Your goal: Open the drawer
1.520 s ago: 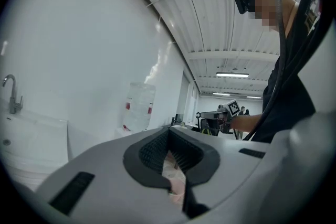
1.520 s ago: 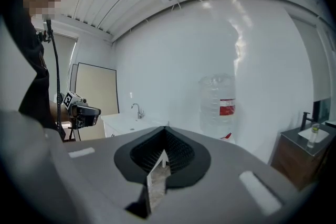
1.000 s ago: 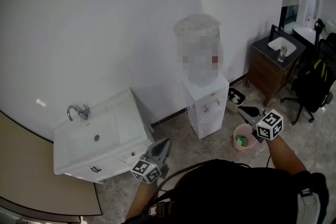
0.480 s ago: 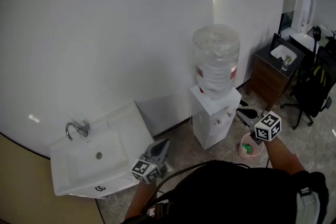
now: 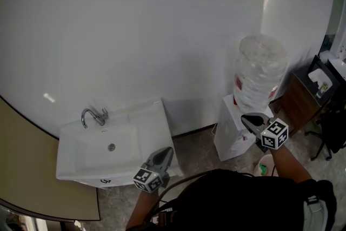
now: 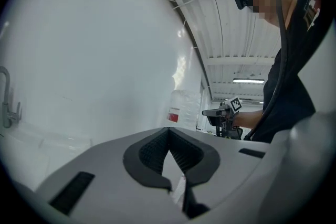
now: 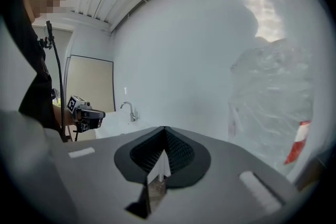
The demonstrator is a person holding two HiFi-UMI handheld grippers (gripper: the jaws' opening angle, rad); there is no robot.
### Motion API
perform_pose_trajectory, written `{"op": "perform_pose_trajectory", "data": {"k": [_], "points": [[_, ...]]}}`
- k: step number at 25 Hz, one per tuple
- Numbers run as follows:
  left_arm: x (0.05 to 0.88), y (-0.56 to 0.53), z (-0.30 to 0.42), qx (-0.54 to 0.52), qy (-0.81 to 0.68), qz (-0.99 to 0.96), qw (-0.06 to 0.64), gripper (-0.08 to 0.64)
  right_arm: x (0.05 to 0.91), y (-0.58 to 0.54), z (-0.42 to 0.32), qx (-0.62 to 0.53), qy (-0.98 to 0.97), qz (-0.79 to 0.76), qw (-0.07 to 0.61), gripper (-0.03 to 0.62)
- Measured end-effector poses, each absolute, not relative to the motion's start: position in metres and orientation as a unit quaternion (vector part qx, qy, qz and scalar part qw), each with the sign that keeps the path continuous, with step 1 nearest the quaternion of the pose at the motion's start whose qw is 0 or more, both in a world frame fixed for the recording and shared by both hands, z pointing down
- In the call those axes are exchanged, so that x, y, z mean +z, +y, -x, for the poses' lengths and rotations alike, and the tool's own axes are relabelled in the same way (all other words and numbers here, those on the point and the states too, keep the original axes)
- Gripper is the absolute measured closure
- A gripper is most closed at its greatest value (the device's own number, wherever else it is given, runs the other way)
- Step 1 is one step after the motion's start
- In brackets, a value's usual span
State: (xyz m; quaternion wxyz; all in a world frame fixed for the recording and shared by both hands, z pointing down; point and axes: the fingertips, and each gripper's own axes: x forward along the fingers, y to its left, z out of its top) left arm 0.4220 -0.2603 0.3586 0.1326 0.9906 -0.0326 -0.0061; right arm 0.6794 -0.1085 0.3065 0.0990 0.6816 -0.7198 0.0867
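Observation:
A white sink vanity [image 5: 146, 135] with a chrome faucet [image 5: 93, 115] stands against the wall at lower left in the head view. On its front face, a small dark drawer handle [image 5: 105, 181] just shows from above. My left gripper [image 5: 166, 151] hangs shut and empty just right of the vanity's front corner, apart from it. My right gripper [image 5: 244, 118] is also shut and empty, in front of the water dispenser [image 5: 238, 135]. The left gripper [image 6: 169, 131] points level along the wall. The right gripper [image 7: 165, 130] faces the wall between the faucet [image 7: 127, 109] and the bottle [image 7: 273, 102].
A large water bottle [image 5: 262, 70] tops the dispenser. A pink bin [image 5: 265, 167] sits on the floor beside it, and a dark wood cabinet [image 5: 300, 100] stands at far right. A tan panel [image 5: 32, 170] borders the vanity on the left.
The head view has swung left, bringing the vanity closer to the middle and the dispenser to the right. Both grippers travelled along with the person toward the vanity and stayed shut.

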Motion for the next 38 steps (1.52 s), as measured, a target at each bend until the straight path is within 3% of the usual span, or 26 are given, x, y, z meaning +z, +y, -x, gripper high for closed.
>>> {"op": "perform_pose_trajectory", "data": {"k": [11, 18, 27, 38], "points": [[0.356, -0.293, -0.451, -0.013, -0.194, -0.973, 0.122, 0.56, 0.307, -0.237, -0.713, 0.059, -0.836, -0.536, 0.104, 0.595], [0.366, -0.301, -0.448, -0.003, -0.302, -0.944, 0.133, 0.56, 0.327, -0.308, -0.691, 0.068, -0.904, -0.412, 0.091, 0.595], [0.41, -0.279, -0.374, 0.002, -0.413, -0.894, 0.176, 0.56, 0.382, -0.354, -0.606, 0.098, -0.941, -0.308, 0.098, 0.595], [0.434, -0.271, -0.245, -0.01, -0.441, -0.881, 0.172, 0.56, 0.376, -0.356, -0.434, 0.072, -0.959, -0.24, 0.133, 0.595]]}}
